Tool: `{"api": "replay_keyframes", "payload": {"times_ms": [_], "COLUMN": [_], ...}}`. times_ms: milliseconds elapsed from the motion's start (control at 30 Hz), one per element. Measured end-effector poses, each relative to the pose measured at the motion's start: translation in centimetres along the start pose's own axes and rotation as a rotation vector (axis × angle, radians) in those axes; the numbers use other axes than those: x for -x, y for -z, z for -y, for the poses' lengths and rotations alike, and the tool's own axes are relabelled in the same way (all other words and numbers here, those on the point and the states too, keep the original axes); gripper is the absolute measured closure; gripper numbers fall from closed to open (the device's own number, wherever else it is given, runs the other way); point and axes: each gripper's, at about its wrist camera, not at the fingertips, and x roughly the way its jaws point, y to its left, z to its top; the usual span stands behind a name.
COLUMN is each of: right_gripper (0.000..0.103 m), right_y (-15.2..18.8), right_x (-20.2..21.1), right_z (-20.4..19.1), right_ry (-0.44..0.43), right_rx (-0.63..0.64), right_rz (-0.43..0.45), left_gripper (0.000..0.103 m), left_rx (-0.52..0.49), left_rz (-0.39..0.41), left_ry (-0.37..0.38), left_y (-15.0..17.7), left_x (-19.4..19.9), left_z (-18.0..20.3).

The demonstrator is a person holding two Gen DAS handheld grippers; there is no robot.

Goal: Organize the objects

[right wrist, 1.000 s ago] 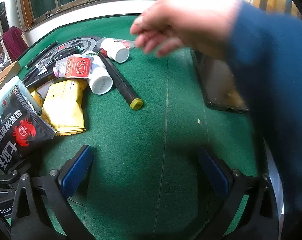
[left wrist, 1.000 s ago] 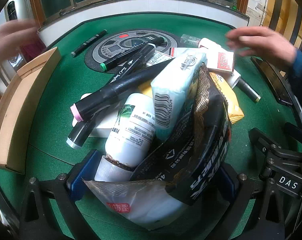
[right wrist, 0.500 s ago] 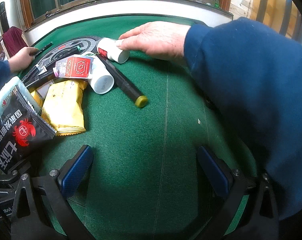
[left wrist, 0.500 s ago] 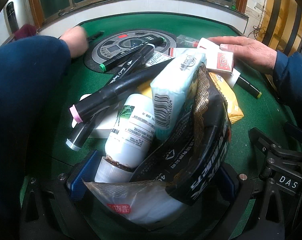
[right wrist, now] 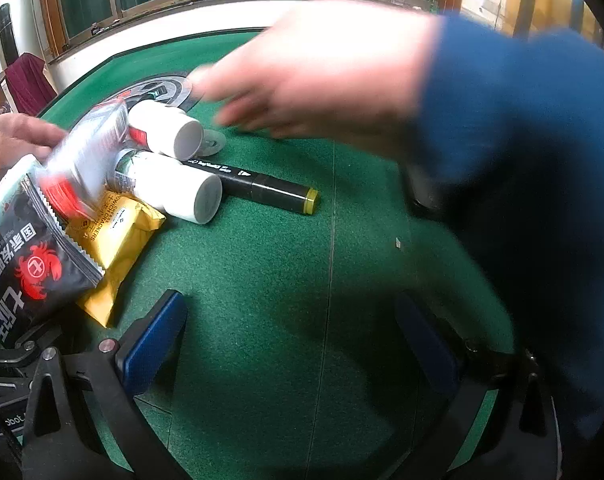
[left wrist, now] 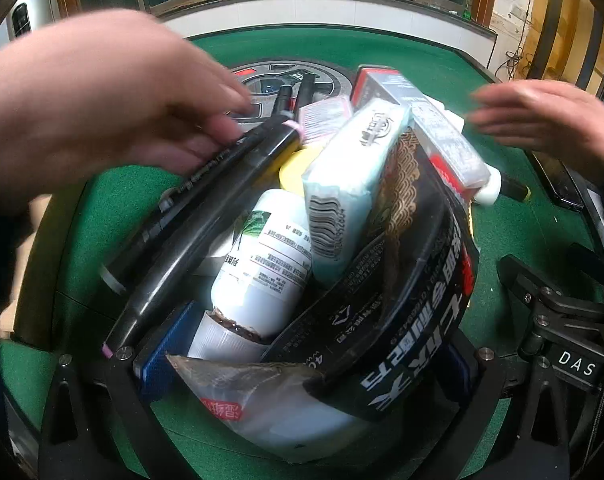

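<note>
Lying on the green tabletop (right wrist: 270, 280), both tongs rest unheld while two bare hands reach over the clutter. The left tongs (left wrist: 302, 364) stand spread, and a heap is piled between and over their blue pads: a white bottle (left wrist: 262, 264) with a printed label, a pale blue tissue pack (left wrist: 349, 184) showing a barcode, and a black snack bag (left wrist: 405, 312) with large white Chinese characters. The left hand (left wrist: 98, 108) touches two black markers (left wrist: 206, 208) leaning across the heap's left side; the right hand (left wrist: 549, 120) hovers blurred at its far right. The right tongs (right wrist: 290, 344) are also spread, with only bare felt between their pads. Ahead and to their left lie two white bottles (right wrist: 174, 184), a black marker with a yellow-green cap (right wrist: 270, 190), and a yellow packet (right wrist: 118, 240) reading "SANDWICH CRACKERS". The neighbouring rig's plate reads "DAS" (left wrist: 575, 362).
</note>
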Motion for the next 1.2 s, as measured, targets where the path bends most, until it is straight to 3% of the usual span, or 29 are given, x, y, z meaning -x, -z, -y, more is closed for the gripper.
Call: {"api": "replay_keyframes", "payload": {"times_ms": [1100,1200], "right_gripper": [0.000,0.000], "right_y": [-0.04,0.32], "right_x": [-0.03,0.54], "right_z": [0.10,0.60], "right_ry": [0.003,-0.050], "right_rx": [-0.003,0.071], "right_rz": [-0.001,-0.026], "left_gripper": [0.001,0.002], "left_rx": [-0.010,-0.043], "left_rz": [-0.001,-0.034], "left_ry": [0.005,0.026], "left_y": [-0.17,-0.23], "left_x": [-0.06,0.06], "left_z": [-0.03,-0.78]}}
